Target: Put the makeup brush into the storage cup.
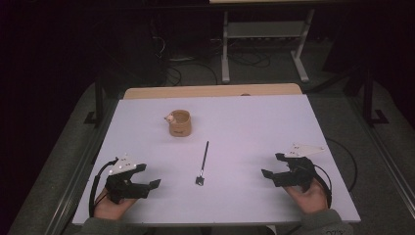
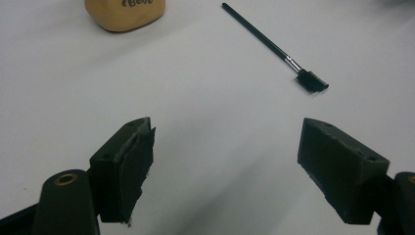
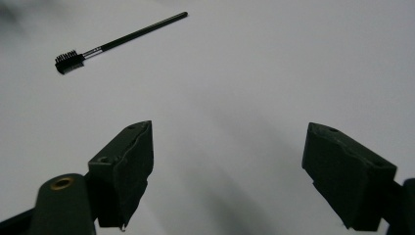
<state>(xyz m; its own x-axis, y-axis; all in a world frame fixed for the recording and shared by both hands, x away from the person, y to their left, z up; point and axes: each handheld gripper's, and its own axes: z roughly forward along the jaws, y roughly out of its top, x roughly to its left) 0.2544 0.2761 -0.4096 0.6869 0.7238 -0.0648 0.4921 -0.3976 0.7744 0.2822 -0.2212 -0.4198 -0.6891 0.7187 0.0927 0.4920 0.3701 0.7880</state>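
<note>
The left claw [image 1: 147,177] rests low at the near left of the white worktop [image 1: 254,122], jaws spread wide and holding nothing; the right claw [image 1: 273,165] sits at the near right, likewise agape and empty. Between them, well apart from both, lies a slim black brush with a thin straight handle, a short silver ferrule and a small bristled comb head [image 1: 203,163], head toward the person. It looks light and stiff, and likely to slide on the smooth top; the mid-handle seems the best place to pinch it. Farther back stands a squat tan ceramic cup [image 1: 179,123], whose dark handwriting I cannot make out in the left gripper view.
</note>
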